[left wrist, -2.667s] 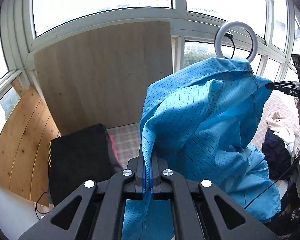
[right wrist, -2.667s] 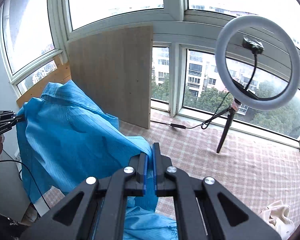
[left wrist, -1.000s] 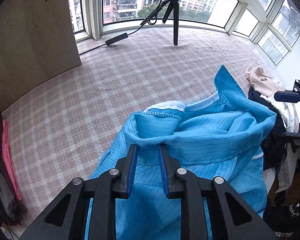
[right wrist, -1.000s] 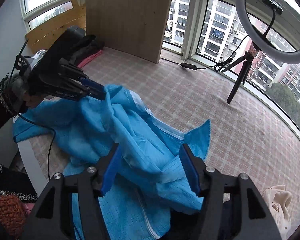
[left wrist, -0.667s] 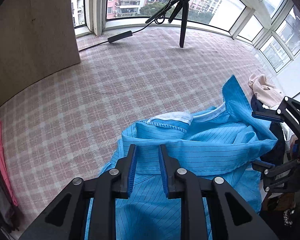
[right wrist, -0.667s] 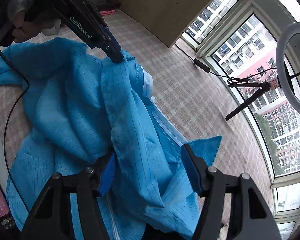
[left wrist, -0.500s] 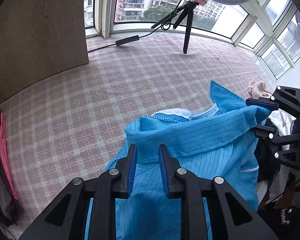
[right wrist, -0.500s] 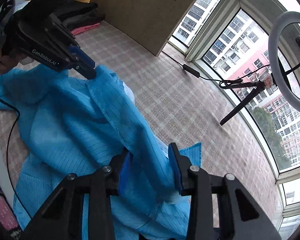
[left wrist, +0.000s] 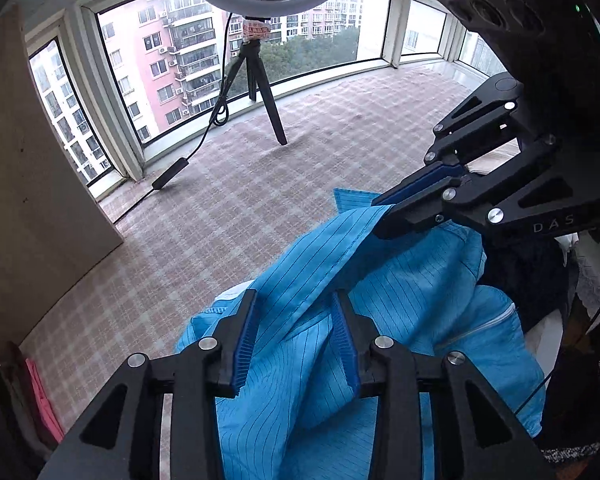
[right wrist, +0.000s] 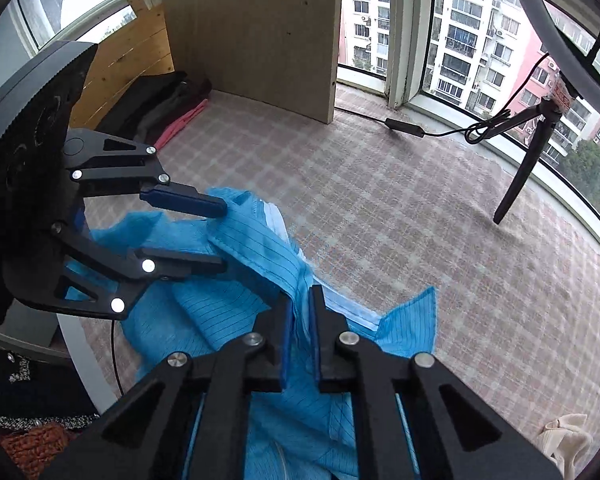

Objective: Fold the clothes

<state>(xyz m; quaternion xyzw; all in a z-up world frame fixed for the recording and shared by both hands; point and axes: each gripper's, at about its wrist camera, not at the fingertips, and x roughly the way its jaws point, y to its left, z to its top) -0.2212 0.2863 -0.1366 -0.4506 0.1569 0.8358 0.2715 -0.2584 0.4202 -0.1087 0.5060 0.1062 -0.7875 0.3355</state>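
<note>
**Our two grippers over the blue garment**

Our right gripper [right wrist: 300,300] angles down, jaws closing onto a raised fold of the blue garment [left wrist: 380,280]. Our left gripper [left wrist: 294,320] tilts down just beside it, jaws opening, cloth loose between them.

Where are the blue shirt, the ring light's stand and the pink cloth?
blue shirt [left wrist: 300,360], left wrist view: striped fabric between the gripper fingers.
ring light's stand [left wrist: 274,116], left wrist view: one black tripod leg.
pink cloth [right wrist: 180,124], right wrist view: folded edge by the wooden board.
</note>
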